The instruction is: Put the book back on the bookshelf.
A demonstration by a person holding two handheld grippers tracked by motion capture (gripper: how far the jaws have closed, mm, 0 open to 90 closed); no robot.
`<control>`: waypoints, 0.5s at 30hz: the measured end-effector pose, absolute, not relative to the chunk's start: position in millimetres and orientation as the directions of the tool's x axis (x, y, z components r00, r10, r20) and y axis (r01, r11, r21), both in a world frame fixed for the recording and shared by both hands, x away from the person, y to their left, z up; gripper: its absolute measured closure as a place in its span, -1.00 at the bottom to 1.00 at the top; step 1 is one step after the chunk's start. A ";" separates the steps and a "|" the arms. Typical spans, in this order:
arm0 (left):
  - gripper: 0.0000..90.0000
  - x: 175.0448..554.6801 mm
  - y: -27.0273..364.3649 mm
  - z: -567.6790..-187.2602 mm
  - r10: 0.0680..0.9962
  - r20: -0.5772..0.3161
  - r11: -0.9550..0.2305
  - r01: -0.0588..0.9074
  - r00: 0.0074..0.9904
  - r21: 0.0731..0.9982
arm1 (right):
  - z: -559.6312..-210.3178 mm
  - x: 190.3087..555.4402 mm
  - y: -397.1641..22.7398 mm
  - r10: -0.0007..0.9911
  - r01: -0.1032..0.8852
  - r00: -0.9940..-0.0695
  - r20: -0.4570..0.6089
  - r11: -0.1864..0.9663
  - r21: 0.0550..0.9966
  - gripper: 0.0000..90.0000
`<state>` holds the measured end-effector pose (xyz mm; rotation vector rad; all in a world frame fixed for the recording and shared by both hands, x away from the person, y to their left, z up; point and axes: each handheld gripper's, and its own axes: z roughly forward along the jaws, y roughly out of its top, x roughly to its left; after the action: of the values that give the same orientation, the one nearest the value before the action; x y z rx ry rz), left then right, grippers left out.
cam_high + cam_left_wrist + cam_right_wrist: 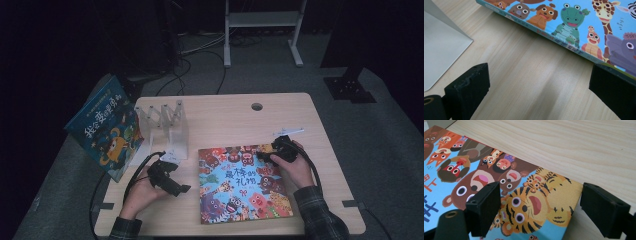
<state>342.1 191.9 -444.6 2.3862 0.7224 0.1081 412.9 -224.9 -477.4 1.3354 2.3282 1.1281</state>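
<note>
Two picture books are present. One, the animal picture book (242, 184), lies flat, cover up, on the near middle of the wooden table (280, 112); its cover shows cartoon animals on a blue ground. The second, a blue picture book (106, 127), stands tilted at the table's left edge, leaning against the clear accordion book rack (164, 124). One rack is present; its slots hold no books. Two hand-held grippers are in use. The left gripper (182, 190) rests on the bare tabletop just left of the flat book; its jaws stand wide apart with only wood between them, one jaw lying over the book's spine edge in the left gripper view. The right gripper (266, 154) sits at the flat book's far right corner; its jaws stand partly open, one above the tiger on the cover, the other just past the book's edge over bare wood. Neither gripper clamps anything.
</note>
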 end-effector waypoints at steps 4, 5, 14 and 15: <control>-0.94 342.6 193.8 -444.4 0.527 -0.103 -0.644 0.475 0.844 0.599 | -478.6 418.7 -218.9 0.794 0.639 -0.576 0.195 0.288 0.714 -0.61; -0.94 342.7 194.4 -444.1 0.527 -0.104 -0.641 0.475 0.843 0.603 | -478.1 419.9 -216.8 0.790 0.638 -0.581 0.196 0.293 0.712 -0.61; -0.94 343.3 194.3 -444.4 0.529 -0.110 -0.628 0.475 0.842 0.617 | -471.5 424.3 -195.2 0.764 0.627 -0.624 0.162 0.366 0.687 -0.57; -0.94 343.6 194.1 -444.7 0.529 -0.109 -0.627 0.474 0.842 0.618 | -471.5 424.7 -192.9 0.761 0.626 -0.628 0.163 0.370 0.687 -0.57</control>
<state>343.6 194.1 -444.7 2.3566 0.7278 0.1077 424.7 -192.9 -471.5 1.2524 2.4443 1.1023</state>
